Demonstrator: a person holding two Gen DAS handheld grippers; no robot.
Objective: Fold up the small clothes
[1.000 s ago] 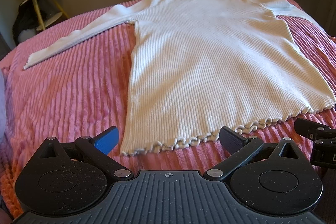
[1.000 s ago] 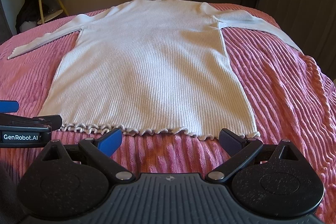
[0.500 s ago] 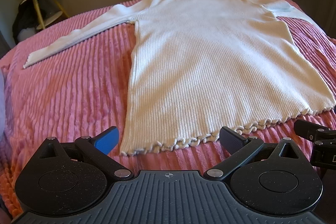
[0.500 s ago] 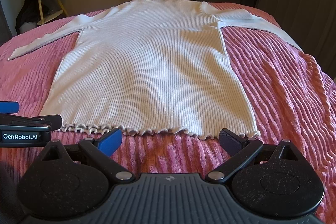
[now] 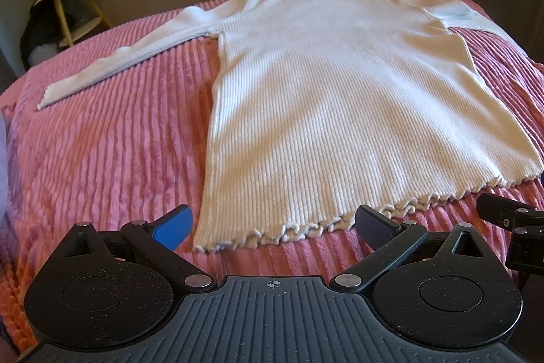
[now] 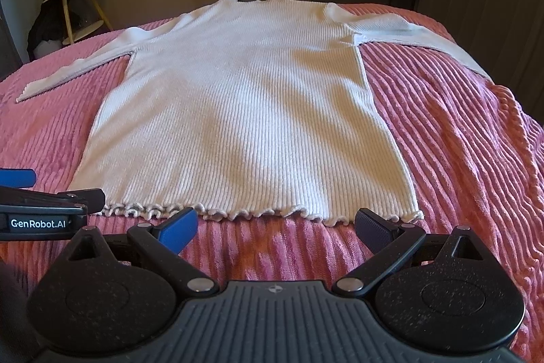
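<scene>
The white ribbed sweater [image 6: 244, 111] is spread flat on the pink bedspread [image 6: 459, 159], sleeves out, frilled hem [image 5: 306, 228] nearest. The left gripper [image 5: 272, 223] and right gripper [image 6: 277, 225] are held spread and empty just short of it. The plush bedspread could be pinched along with the hem, or only one layer caught.

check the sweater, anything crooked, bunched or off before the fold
Nothing stands out. The sweater lies flat on the blanket, both sleeves spread out to the sides and its frilled hem running straight. The left gripper and right gripper sit open just short of the hem.
</scene>
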